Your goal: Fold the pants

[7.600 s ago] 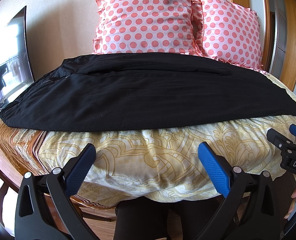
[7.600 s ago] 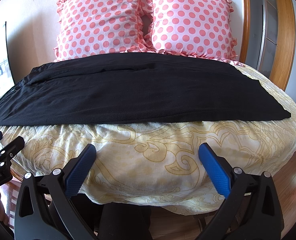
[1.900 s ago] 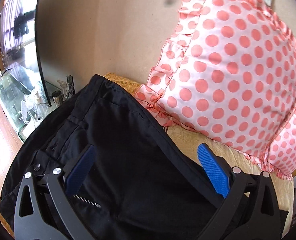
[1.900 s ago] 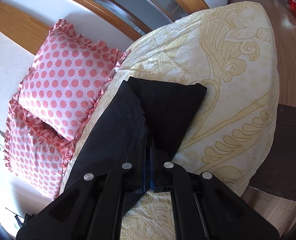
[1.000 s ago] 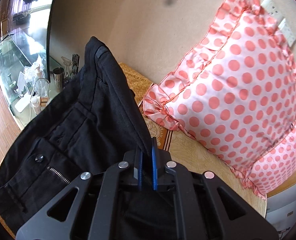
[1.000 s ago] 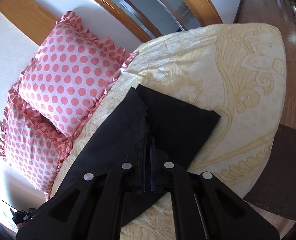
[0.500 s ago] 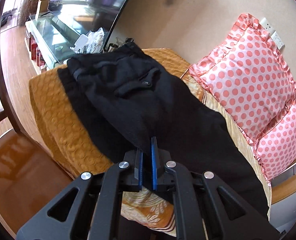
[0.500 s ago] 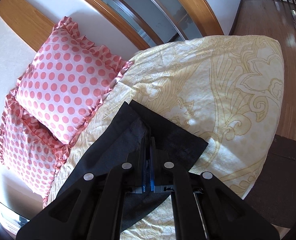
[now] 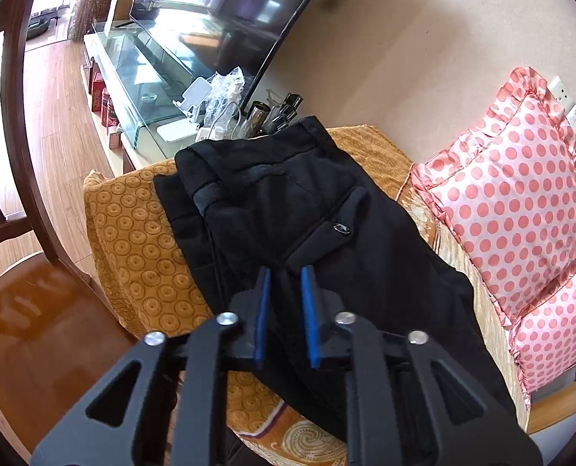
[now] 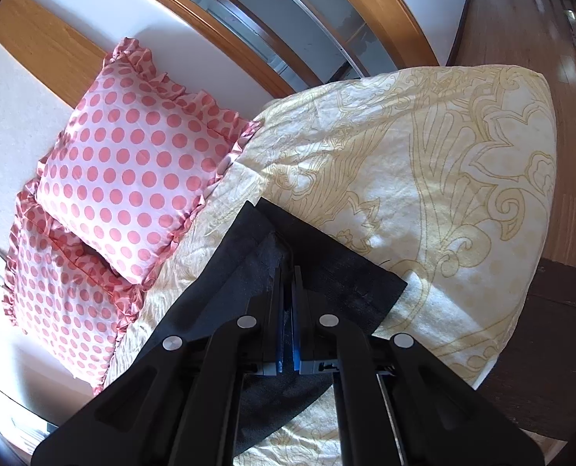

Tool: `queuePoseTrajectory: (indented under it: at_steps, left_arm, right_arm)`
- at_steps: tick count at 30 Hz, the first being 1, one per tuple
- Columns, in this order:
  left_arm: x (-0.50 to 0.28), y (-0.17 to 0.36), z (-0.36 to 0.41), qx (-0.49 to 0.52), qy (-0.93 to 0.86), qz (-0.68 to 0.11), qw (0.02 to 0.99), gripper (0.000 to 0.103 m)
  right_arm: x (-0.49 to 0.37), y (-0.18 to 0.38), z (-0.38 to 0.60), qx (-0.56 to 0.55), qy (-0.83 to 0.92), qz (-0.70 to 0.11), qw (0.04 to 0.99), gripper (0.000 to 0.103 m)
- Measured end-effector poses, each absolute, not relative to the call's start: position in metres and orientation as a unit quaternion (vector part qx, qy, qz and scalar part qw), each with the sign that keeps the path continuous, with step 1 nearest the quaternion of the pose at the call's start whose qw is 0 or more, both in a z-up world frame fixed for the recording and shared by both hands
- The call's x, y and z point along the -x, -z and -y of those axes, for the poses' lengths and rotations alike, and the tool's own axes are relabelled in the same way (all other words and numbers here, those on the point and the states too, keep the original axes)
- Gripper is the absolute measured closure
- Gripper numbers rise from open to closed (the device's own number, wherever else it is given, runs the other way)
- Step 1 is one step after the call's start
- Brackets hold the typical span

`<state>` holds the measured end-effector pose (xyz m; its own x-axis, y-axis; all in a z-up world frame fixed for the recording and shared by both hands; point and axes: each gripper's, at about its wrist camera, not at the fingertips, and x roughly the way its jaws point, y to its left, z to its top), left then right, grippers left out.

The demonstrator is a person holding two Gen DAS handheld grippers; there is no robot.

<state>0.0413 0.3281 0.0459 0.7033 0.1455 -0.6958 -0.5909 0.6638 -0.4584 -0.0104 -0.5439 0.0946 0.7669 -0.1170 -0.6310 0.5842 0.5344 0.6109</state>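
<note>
The black pants (image 9: 311, 209) lie lengthwise on the bed, folded in half with the back pocket facing up at the waist end. My left gripper (image 9: 286, 272) is slightly open just above the waist fabric, with a gap between its blue pads and nothing in it. In the right wrist view the leg hems (image 10: 326, 272) lie on the cream bedspread. My right gripper (image 10: 286, 272) is shut on the upper hem layer of the pants, which bunches up at the pad tips.
Two pink polka-dot pillows (image 9: 521, 194) (image 10: 132, 163) stand against the wall. A glass TV stand (image 9: 152, 89) with clutter and a dark wooden chair (image 9: 20, 155) are left of the bed's orange end. A wooden floor (image 10: 521, 23) lies beyond the bed.
My left gripper has carried the waist over toward the near side, laid it down and opened a little, letting go. My right gripper stays shut on the hem, drawn nearer.
</note>
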Motion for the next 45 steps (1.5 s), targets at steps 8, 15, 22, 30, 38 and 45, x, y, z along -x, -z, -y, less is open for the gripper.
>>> queuePoseTrajectory:
  at_steps: [8, 15, 22, 30, 38, 45]
  left_arm:
    - [-0.029, -0.061, -0.327, 0.335, -0.218, -0.302, 0.865, 0.102]
    - [-0.025, -0.053, -0.330, 0.340, -0.213, -0.322, 0.857, 0.102]
    - [-0.038, -0.046, -0.330, 0.336, -0.218, -0.344, 0.849, 0.098]
    - [-0.015, -0.059, -0.329, 0.345, -0.229, -0.314, 0.854, 0.102]
    - [-0.019, -0.039, -0.323, 0.311, -0.249, -0.341, 0.851, 0.102]
    - [-0.012, -0.061, -0.304, 0.251, -0.262, -0.316, 0.876, 0.046]
  right_arm:
    - [0.017, -0.127, 0.554, -0.439, 0.204, -0.223, 0.846, 0.100]
    - [0.031, -0.098, 0.563, -0.460, 0.229, -0.249, 0.821, 0.100]
    - [0.033, -0.091, 0.563, -0.468, 0.228, -0.249, 0.817, 0.100]
    - [0.034, -0.105, 0.560, -0.456, 0.223, -0.242, 0.827, 0.100]
    - [0.036, -0.074, 0.562, -0.459, 0.246, -0.277, 0.807, 0.100]
    - [0.036, -0.079, 0.558, -0.444, 0.245, -0.291, 0.811, 0.097]
